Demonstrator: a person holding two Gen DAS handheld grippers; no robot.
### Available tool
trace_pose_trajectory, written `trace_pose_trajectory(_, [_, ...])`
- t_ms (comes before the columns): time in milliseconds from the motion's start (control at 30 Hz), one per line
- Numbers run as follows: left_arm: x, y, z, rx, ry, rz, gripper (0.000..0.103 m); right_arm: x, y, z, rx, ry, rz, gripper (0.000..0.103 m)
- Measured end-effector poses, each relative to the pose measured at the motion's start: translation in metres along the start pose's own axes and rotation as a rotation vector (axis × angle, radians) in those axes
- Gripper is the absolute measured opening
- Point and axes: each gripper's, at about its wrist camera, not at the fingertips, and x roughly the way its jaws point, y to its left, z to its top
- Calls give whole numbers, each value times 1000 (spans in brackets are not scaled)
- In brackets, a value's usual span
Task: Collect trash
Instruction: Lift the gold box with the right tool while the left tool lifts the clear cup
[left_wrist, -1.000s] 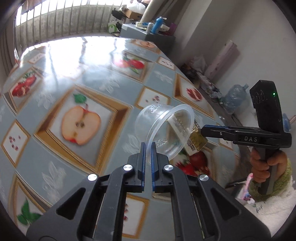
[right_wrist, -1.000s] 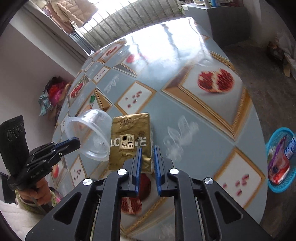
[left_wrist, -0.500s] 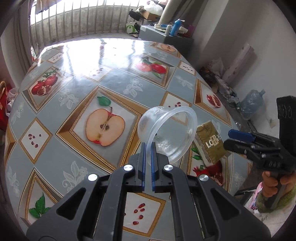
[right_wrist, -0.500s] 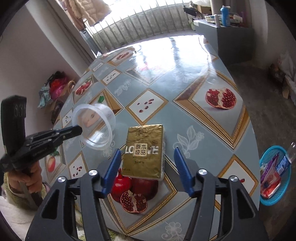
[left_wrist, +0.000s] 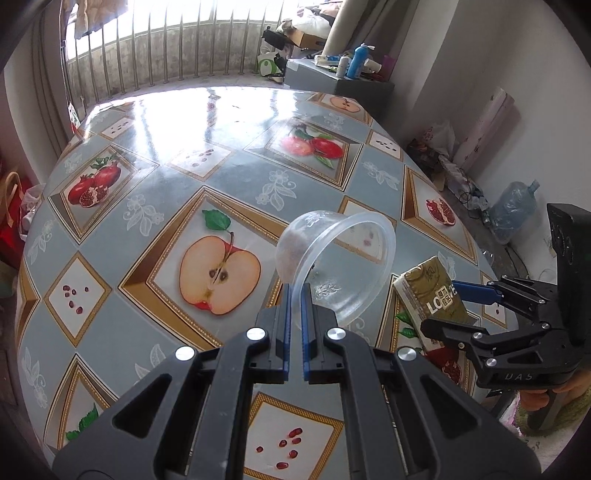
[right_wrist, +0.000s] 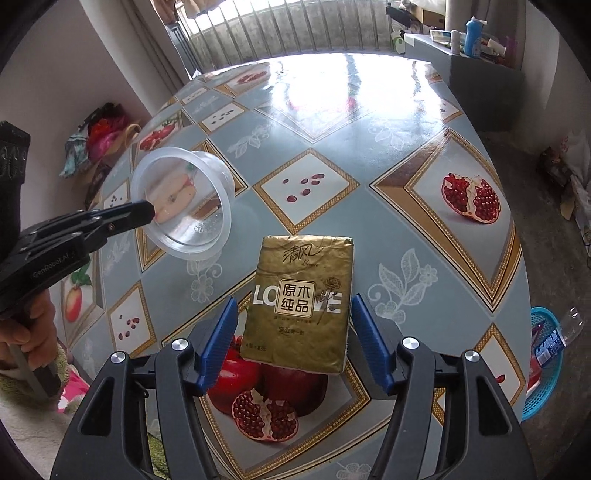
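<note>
- A clear plastic cup is held up above the table, tipped on its side with its mouth toward the right gripper; in the right wrist view the same cup hangs to the left of the gold pack.
- The left gripper is clenched on the cup's rim, one blue finger on each side of the thin wall.
- A gold tissue pack with white and dark lettering lies flat on the table near its front edge, partly over a printed pomegranate; from the left wrist view the pack sits just right of the cup.
- The right gripper stands with its jaws spread wide on either side of the pack's near end; the blue pads do not press on it, so nothing is grasped.
- The table is round, covered in a grey-blue cloth with fruit pictures in gold frames.
- On the floor to the right of the table is a blue basket with a plastic bottle and other wrappers in it.
- A hand grips the left gripper's handle at the left edge.
</note>
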Motion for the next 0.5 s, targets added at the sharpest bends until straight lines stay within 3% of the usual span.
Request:
trace_pose_trajectory(233, [1,-5,2,27,-7,16,3,5,-3,-1,5,14,-11,62])
trace_pose_trajectory(500, [-1,-6,1,41,-13,32,3,2,-8,-2,27,9,1,54])
